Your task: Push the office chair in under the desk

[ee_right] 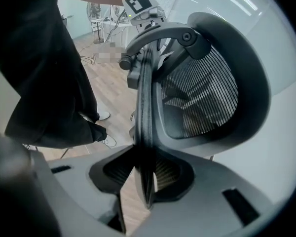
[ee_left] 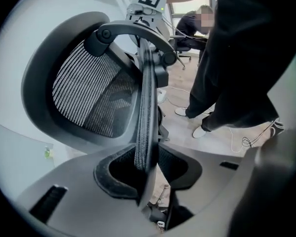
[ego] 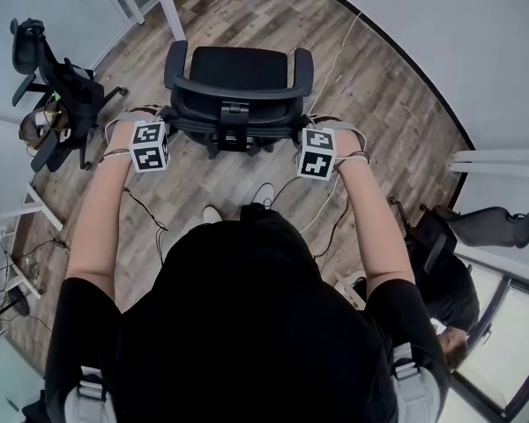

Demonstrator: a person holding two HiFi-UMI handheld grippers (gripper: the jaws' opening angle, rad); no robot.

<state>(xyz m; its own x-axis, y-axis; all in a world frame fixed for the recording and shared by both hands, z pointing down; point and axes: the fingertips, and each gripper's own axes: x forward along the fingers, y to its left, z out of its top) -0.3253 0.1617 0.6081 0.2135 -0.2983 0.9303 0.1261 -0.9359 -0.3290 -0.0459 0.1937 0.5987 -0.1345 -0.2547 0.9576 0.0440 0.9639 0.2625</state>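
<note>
A black mesh office chair (ego: 238, 67) stands on the wood floor in front of me, its backrest (ego: 234, 92) towards me. The left gripper (ego: 165, 120) clamps the backrest's left edge and the right gripper (ego: 303, 129) clamps its right edge. In the left gripper view the backrest's rim (ee_left: 144, 102) runs straight between the jaws of the left gripper (ee_left: 148, 158), which close against both its sides. The right gripper view shows the same: the rim (ee_right: 144, 98) is pinched in the right gripper (ee_right: 145, 168). The white desk (ego: 166, 5) stands beyond the chair; only its legs show.
A second black chair (ego: 55, 85) stands tipped at the left near a white wall. Another chair (ego: 494, 227) and a seated person (ego: 447, 291) are at the right. Cables (ego: 337, 58) trail over the floor and around my feet.
</note>
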